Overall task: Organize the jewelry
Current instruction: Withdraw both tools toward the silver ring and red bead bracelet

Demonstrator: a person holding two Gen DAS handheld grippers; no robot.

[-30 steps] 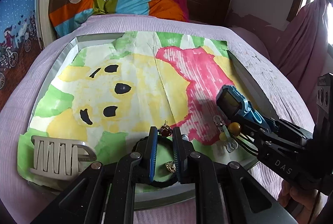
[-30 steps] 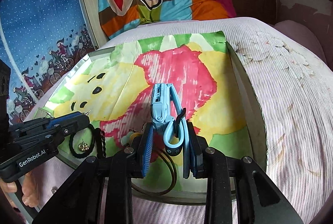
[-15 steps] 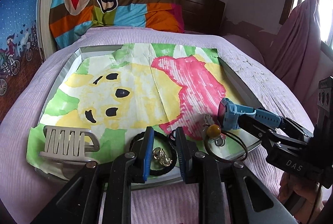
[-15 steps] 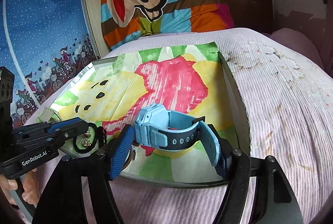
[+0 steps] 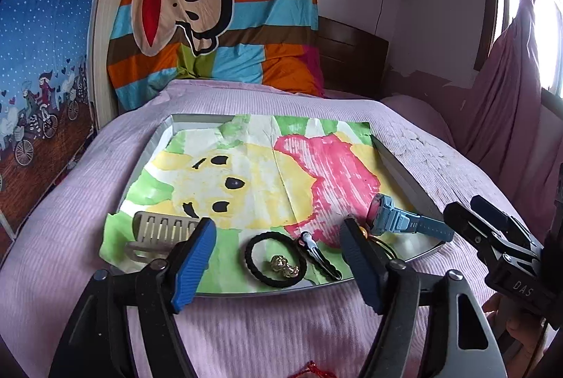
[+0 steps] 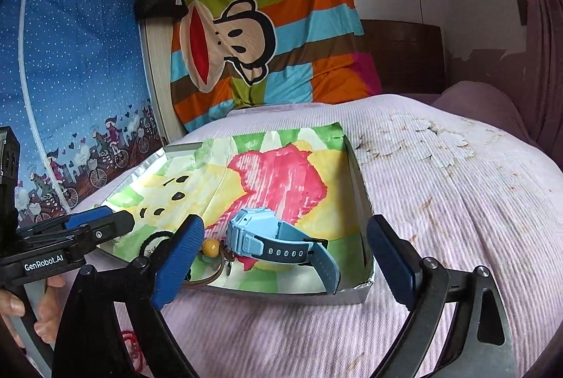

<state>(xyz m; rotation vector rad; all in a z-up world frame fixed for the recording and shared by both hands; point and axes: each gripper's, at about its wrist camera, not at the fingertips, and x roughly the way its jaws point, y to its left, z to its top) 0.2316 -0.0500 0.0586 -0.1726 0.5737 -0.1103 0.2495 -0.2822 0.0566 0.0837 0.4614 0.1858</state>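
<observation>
Both claws have just been opening wide, and nothing is sitting between their jaws. The left gripper point(image 5: 278, 244) is hanging over the black hair tie point(image 5: 275, 259) and gold earrings point(image 5: 284, 266). The right gripper point(image 6: 288, 248) is hanging over the blue watch point(image 6: 278, 241), lying in the tray point(image 6: 355, 293).

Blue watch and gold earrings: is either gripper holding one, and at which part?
Neither. Both grippers have just opened; watch and earrings lie in the tray.

In the tray point(image 5: 404, 167), comb point(image 5: 162, 226) lies left, hair tie point(image 5: 253, 248) middle, watch point(image 5: 404, 223) right.
</observation>
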